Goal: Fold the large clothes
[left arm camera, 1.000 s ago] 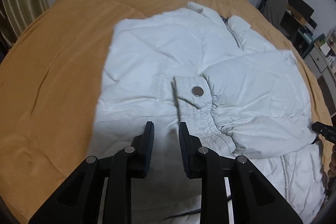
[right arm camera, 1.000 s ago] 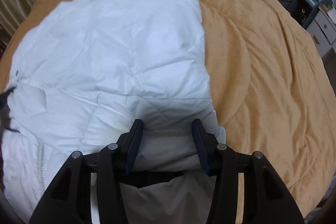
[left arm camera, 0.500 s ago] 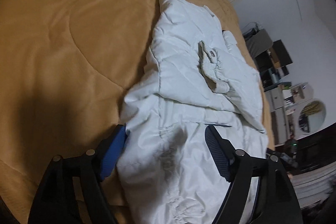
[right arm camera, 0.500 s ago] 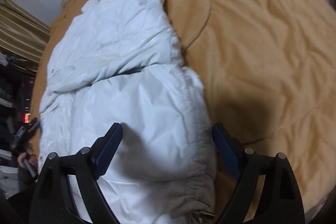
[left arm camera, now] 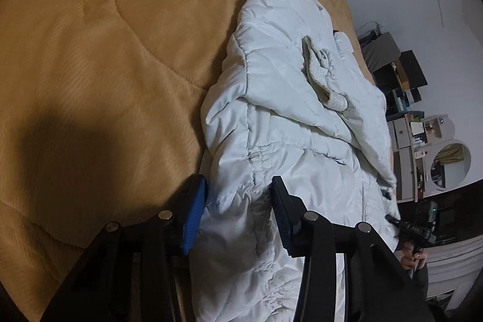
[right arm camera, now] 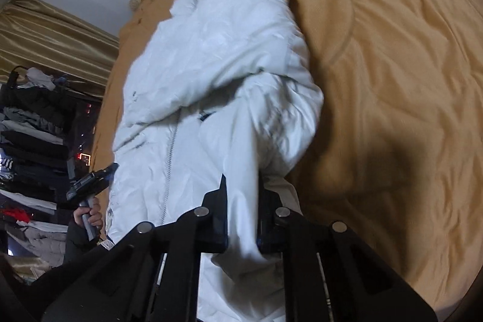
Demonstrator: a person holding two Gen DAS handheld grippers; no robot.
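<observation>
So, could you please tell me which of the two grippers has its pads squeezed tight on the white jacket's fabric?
The right gripper: its closing jaws pinch a narrow fold of the white puffer jacket. The left gripper straddles the gathered hem edge, jaws wider and closing.

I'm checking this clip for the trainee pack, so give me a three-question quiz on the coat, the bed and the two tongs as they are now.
1. True or false: the white coat lies on an orange bedspread.
2. Which tongs pinch a fold of the coat's hem tight? A) left tongs B) right tongs C) neither
3. Fill in: the coat's ____ runs down its front, between the two tongs.

Key: 1 true. 2 B: the right tongs are closing with fabric pressed between the pads; the left tongs are also closing and straddle the hem at the coat's other side, fabric between them. 3 zipper.
</observation>
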